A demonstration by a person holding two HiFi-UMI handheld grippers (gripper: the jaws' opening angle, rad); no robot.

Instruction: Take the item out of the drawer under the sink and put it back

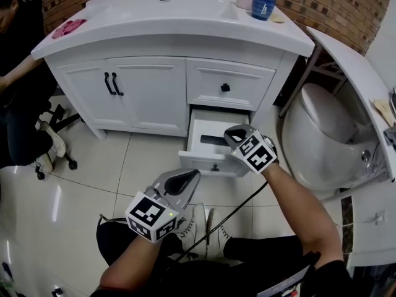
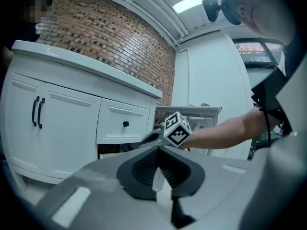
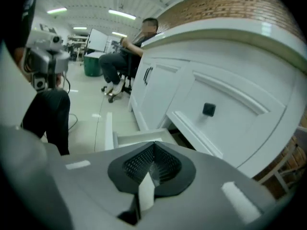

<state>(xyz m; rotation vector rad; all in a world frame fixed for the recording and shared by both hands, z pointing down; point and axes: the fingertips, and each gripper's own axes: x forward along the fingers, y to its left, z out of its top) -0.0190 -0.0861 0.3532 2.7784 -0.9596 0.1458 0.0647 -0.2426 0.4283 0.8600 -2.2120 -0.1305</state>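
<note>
White vanity cabinet (image 1: 148, 91), sink on its top surface. Tiled floor (image 1: 80, 166), open room at 9 o'clock of the drawer; white rounded fixture (image 1: 322, 135) near at 3 o'clock. Bottom drawer (image 1: 213, 161), white, pulled out under a shut drawer (image 1: 229, 84). Inside it a dark flat strip (image 1: 212, 140), kind unclear. Right gripper (image 3: 152, 152), over the drawer's 3 o'clock edge, jaws together, nothing between. Left gripper (image 2: 157, 157), at 7 o'clock, jaws together, empty.

Your right gripper (image 1: 234, 135) hangs over the open drawer (image 1: 213, 166), nose tilted down, jaws pressed together with nothing between them. Right forearm (image 1: 297, 203) bare, stretched toward the drawer. Left gripper (image 1: 185, 179) sits short of the drawer front, to its near left, roughly level, jaws closed and empty.
</note>
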